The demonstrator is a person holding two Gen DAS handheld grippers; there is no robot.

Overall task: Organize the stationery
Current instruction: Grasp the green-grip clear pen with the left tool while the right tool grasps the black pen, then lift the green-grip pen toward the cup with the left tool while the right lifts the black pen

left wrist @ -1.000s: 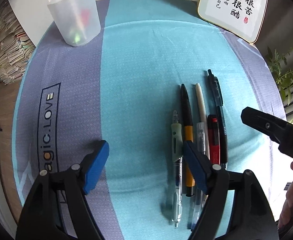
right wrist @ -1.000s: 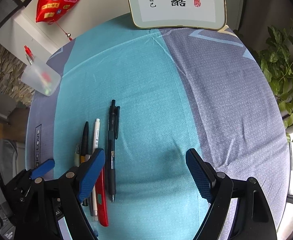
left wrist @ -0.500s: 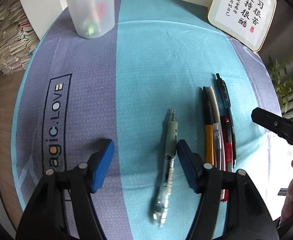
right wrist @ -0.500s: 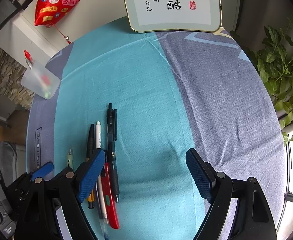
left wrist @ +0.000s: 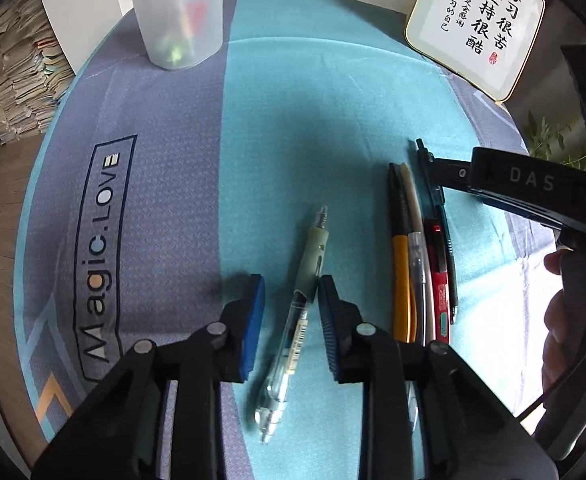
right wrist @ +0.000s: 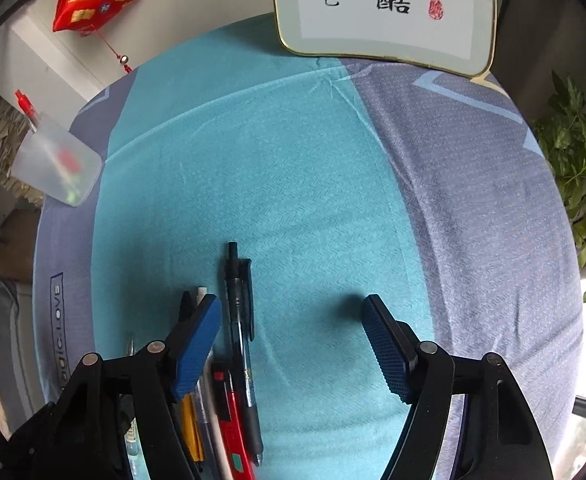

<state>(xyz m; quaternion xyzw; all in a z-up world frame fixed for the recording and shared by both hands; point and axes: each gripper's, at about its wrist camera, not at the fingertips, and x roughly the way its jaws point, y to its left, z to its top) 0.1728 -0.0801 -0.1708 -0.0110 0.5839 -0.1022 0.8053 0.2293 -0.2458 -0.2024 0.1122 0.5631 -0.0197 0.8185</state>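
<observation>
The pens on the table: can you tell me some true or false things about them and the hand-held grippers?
1. The clear pen with the green grip lies between the pads of the left hand-held gripper. True; its jaws have just been closing around it.
2. The plastic cup is empty. False: blurry coloured things show inside it.
3. The black pen lies between the pads of the right hand-held gripper. True, close beside the left pad.
4. The right hand-held gripper is squeezed shut. False: it stands wide, nothing gripped.
5. The cloth is all red. False: it is teal and grey-blue.
</observation>
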